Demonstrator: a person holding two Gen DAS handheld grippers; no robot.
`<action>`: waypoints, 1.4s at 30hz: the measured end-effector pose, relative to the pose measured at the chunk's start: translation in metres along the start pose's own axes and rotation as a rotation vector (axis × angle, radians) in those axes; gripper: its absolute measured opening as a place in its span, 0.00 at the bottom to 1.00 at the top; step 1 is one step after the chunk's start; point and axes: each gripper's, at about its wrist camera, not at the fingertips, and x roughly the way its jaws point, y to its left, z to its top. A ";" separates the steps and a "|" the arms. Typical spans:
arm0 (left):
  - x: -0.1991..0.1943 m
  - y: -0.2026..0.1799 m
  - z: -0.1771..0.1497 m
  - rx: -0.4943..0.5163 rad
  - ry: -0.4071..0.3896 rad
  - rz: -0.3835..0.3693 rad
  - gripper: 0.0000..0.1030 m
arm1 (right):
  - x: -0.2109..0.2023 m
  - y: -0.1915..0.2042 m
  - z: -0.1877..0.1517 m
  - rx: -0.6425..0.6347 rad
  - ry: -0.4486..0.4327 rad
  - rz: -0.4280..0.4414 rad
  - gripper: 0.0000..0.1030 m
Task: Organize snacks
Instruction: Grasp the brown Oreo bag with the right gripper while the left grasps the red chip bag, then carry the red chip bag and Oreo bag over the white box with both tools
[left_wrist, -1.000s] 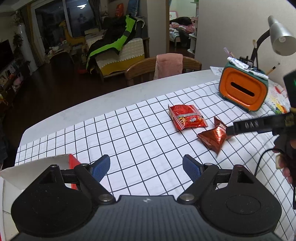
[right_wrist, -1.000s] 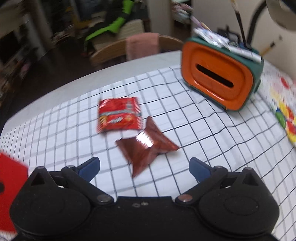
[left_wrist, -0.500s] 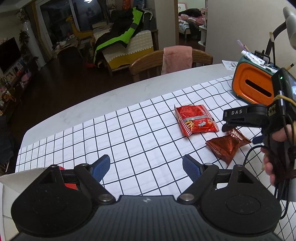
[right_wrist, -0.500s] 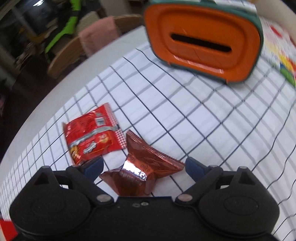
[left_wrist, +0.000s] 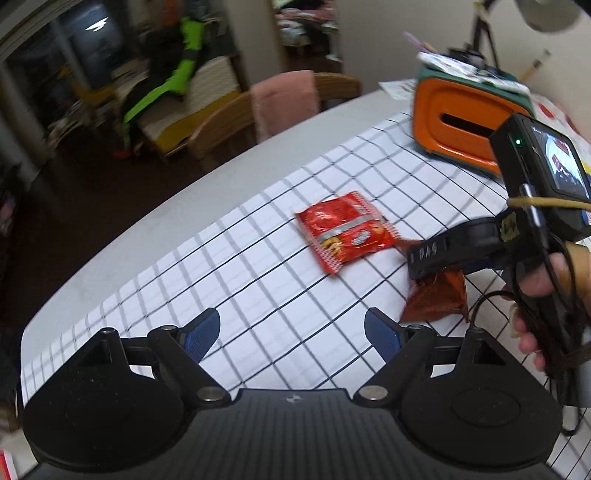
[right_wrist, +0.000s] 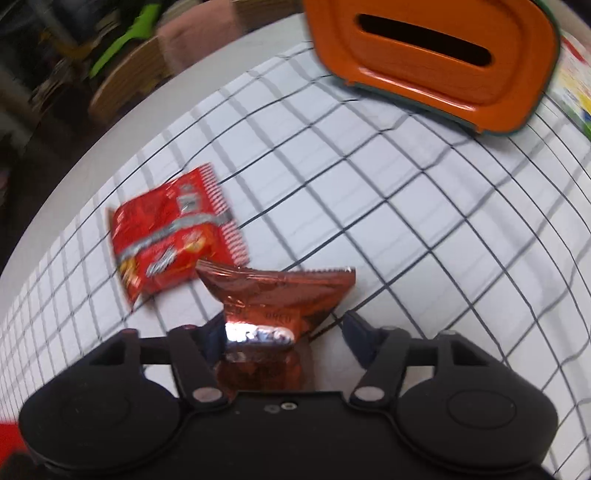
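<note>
We see the brown snack packet (right_wrist: 280, 295) on the checked counter (right_wrist: 406, 221), touching the red snack packet (right_wrist: 173, 236). Our right gripper (right_wrist: 284, 336) is closing around it, left pad touching. Our left gripper (left_wrist: 291, 332) hovers wide open, empty.

Red snack packet (left_wrist: 345, 229) on checked tablecloth (left_wrist: 258, 295)

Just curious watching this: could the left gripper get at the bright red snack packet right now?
Probably yes. The left gripper is open with only bare checked cloth before the red packet. The right gripper, closing around the brown packet, sits close beside it.
</note>
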 end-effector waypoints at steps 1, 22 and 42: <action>0.004 -0.002 0.003 0.021 0.002 -0.012 0.83 | -0.001 0.000 -0.002 -0.027 0.005 0.013 0.51; 0.108 -0.032 0.092 0.395 0.049 -0.196 0.83 | -0.040 -0.049 -0.012 -0.278 -0.022 0.227 0.40; 0.192 -0.047 0.104 0.585 0.248 -0.293 0.87 | -0.048 -0.073 -0.029 -0.182 -0.017 0.356 0.40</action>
